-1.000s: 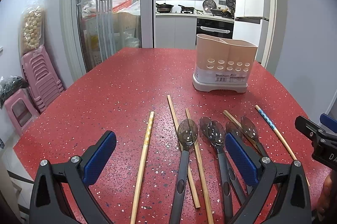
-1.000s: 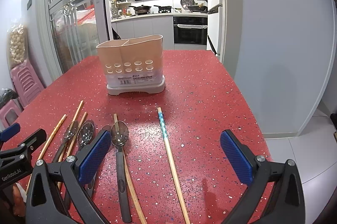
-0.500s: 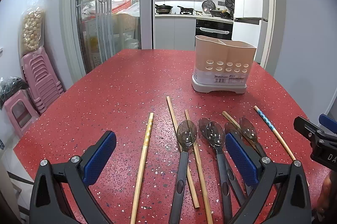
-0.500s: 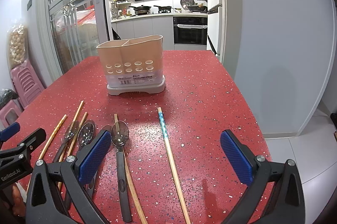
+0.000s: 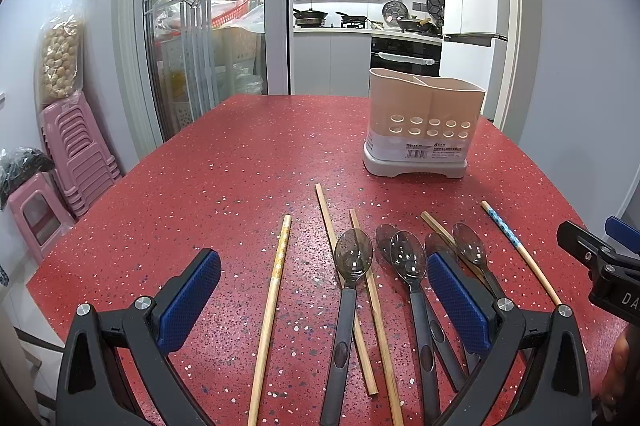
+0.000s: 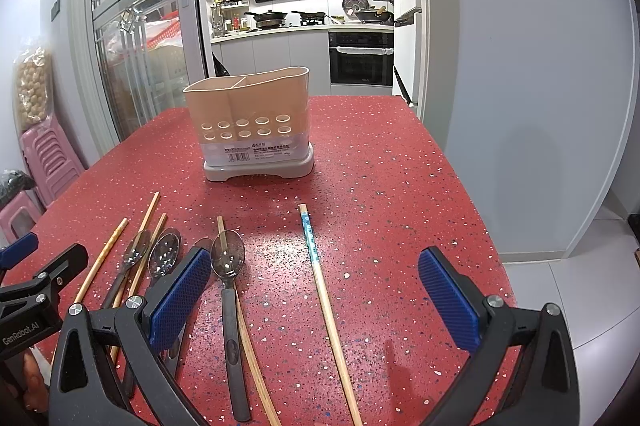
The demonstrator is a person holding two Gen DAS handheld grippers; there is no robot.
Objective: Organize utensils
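Here the chopsticks and spoons lie side by side on the red table point(image 5: 224, 162), long axes running away from both grippers, spoon bowls at the far ends toward the beige utensil holder point(image 5: 423, 124). The left gripper point(image 5: 320, 300) hangs wide open and empty above a spoon point(image 5: 347, 290) and plain chopstick point(image 5: 272, 300). The right gripper point(image 6: 314, 300), likewise spread and empty, has the blue-patterned chopstick point(image 6: 326, 300) between its fingers. Only the right view shows the floor tiles point(image 6: 580, 290) beyond the table edge.

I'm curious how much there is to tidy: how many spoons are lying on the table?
5 spoons in a row: one leftmost, two overlapping mid-row, one partly behind a finger of the left gripper, one rightmost. Others could be hidden.
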